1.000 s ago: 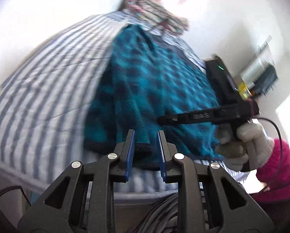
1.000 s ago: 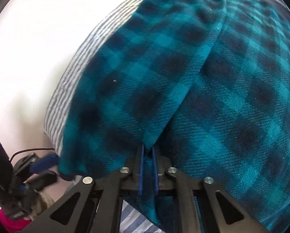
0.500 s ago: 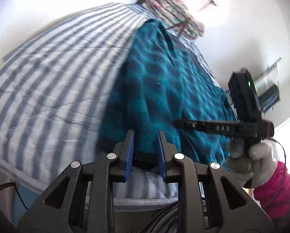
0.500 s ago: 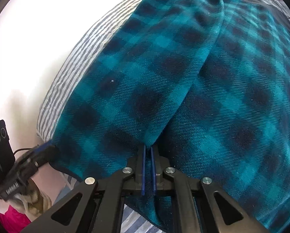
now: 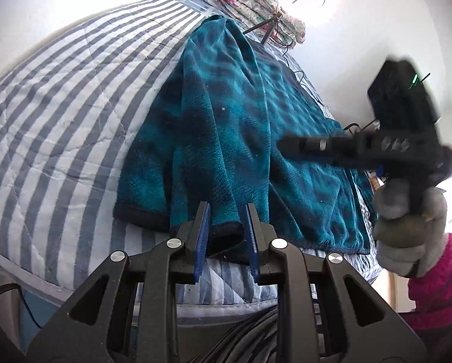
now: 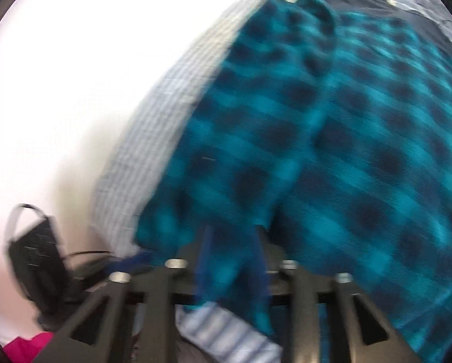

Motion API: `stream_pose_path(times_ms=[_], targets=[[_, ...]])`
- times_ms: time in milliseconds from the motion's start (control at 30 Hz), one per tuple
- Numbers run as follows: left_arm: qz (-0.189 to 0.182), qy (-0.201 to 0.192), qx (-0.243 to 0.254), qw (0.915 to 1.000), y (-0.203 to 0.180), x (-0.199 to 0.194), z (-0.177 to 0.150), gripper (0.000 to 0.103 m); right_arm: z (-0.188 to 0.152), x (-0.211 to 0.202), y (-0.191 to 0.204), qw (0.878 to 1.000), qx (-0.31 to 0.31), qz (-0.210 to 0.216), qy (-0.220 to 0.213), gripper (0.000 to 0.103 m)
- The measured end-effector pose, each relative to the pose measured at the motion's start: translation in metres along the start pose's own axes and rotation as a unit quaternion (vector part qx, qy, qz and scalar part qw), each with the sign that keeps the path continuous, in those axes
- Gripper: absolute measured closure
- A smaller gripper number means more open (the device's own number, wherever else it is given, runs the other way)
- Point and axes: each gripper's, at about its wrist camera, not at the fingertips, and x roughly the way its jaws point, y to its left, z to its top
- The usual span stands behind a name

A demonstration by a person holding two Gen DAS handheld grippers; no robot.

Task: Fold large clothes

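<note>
A teal and dark checked fleece garment (image 5: 226, 115) lies spread on the striped bed (image 5: 59, 106), with one sleeve folded over its body. My left gripper (image 5: 226, 227) is open at the bed's near edge, its blue pads on either side of the dark hem. My right gripper (image 6: 232, 257) is open over the same garment (image 6: 331, 151) at its near edge; this view is blurred. The right gripper also shows in the left wrist view (image 5: 362, 146), held by a gloved hand above the garment's right side.
A rolled floral quilt (image 5: 256, 3) lies at the head of the bed. A tripod (image 5: 271, 24) stands on the bed near it. A cable (image 5: 295, 69) runs along the bed's far side. The left gripper unit (image 6: 35, 257) shows low left in the right wrist view.
My right gripper has opened and let go of the garment fold, and has drawn back. My left gripper stays open at the hem and has tilted, so more of the bed shows.
</note>
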Motion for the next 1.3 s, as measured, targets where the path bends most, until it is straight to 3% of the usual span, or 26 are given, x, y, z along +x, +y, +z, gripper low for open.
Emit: stream_pose_path(times_ms=[167,300,433,600,800,900,1133,1300], targets=[[0.018,-0.006,0.028,0.9994,-0.012,-0.005,-0.006,0.082,0.025,0.022,0.036,0.999,-0.050,-0.002,0.010,0.072],[0.056,-0.042,0.040,0.9968,-0.014,-0.026,-0.007,0.082,0.034,0.059,0.048,0.997,-0.063,-0.024,0.043,0.084],[0.071,-0.022,0.043,0.9963,-0.009,-0.017,-0.002,0.080,0.033,0.078,0.048,0.996,-0.063,-0.037,0.058,0.086],[0.048,-0.034,-0.006,0.9983,0.008,-0.024,0.001,0.080,0.031,0.080,0.042,0.997,-0.048,-0.027,0.052,0.090],[0.077,-0.011,0.000,0.9969,0.010,-0.014,0.003,0.079,0.029,0.079,0.035,0.998,-0.042,-0.006,0.048,0.085],[0.053,-0.024,-0.030,0.9979,0.015,-0.021,0.003,0.079,0.026,0.079,0.038,0.998,-0.045,-0.007,0.043,0.085],[0.040,-0.064,-0.053,0.9957,0.024,-0.051,0.002,0.079,0.024,0.071,0.027,0.998,-0.037,0.001,0.042,0.083],[0.057,-0.028,-0.031,0.9975,0.023,-0.036,0.008,0.079,0.021,0.080,0.031,0.998,-0.043,-0.018,0.047,0.084]])
